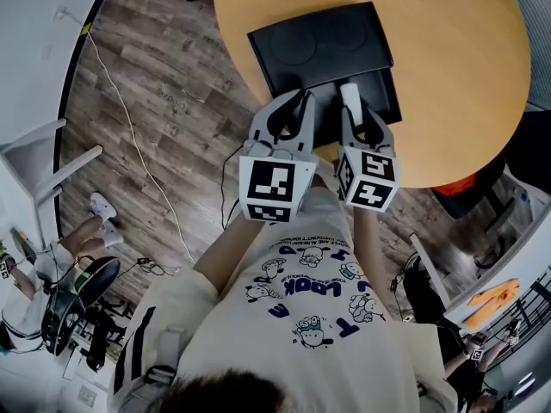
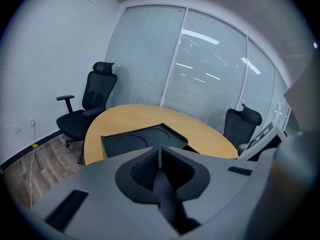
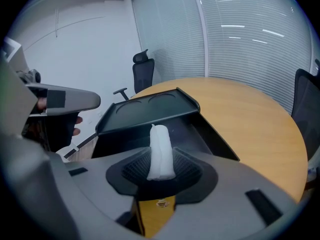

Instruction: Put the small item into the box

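Note:
A small white rolled item (image 3: 161, 151) stands upright between the pads of my right gripper (image 3: 161, 170), which is shut on it. In the head view this item (image 1: 349, 95) and my right gripper (image 1: 355, 119) hang over the near part of the black box (image 1: 383, 93). The box's lid (image 1: 323, 50), with two round embossings, stands open on the far side. My left gripper (image 1: 301, 101) hovers just left of the right one, shut and empty. Its pads meet at a thin line (image 2: 160, 156). The open box (image 3: 195, 134) lies just ahead of the held item.
The box sits at the near edge of a round wooden table (image 1: 448, 76). Black office chairs (image 2: 85, 109) stand around it before a glass wall with blinds. A thin cable (image 1: 129, 136) runs over the wooden floor at left. A seated person's foot (image 1: 102, 206) shows at far left.

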`<act>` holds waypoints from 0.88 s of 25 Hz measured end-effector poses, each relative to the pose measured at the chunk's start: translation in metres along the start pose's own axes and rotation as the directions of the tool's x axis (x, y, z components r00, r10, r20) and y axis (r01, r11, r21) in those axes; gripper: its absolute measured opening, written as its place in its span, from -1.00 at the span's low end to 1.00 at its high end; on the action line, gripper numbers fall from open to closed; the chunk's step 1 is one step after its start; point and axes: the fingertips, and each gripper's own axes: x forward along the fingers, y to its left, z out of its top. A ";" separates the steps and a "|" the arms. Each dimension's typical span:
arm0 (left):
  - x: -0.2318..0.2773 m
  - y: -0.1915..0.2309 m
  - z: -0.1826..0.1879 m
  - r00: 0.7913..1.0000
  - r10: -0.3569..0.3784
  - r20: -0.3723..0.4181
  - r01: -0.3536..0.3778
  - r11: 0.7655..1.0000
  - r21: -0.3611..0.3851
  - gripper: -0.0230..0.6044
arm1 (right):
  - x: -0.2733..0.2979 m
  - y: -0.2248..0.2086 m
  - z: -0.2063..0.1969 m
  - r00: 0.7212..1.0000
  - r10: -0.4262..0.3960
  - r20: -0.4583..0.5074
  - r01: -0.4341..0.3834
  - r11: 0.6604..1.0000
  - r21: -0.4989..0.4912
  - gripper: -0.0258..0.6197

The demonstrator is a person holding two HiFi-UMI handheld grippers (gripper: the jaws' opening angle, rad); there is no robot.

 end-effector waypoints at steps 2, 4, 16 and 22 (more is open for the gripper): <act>-0.001 -0.001 -0.001 1.000 0.001 -0.001 -0.001 1.000 -0.002 -0.83 | 0.000 -0.001 -0.003 1.000 -0.001 -0.009 0.001 1.000 0.001 -0.46; -0.001 0.000 0.000 1.000 0.005 -0.002 -0.005 1.000 -0.005 -0.83 | 0.000 -0.001 -0.004 1.000 0.001 -0.015 -0.001 1.000 0.001 -0.45; -0.001 0.005 -0.004 1.000 0.012 -0.009 -0.012 1.000 -0.014 -0.83 | 0.006 0.000 -0.006 1.000 -0.006 -0.025 0.006 1.000 -0.009 -0.44; -0.002 0.005 -0.003 1.000 0.009 -0.006 -0.009 1.000 -0.015 -0.83 | 0.006 0.002 -0.006 0.999 -0.017 -0.029 0.017 1.000 -0.015 -0.42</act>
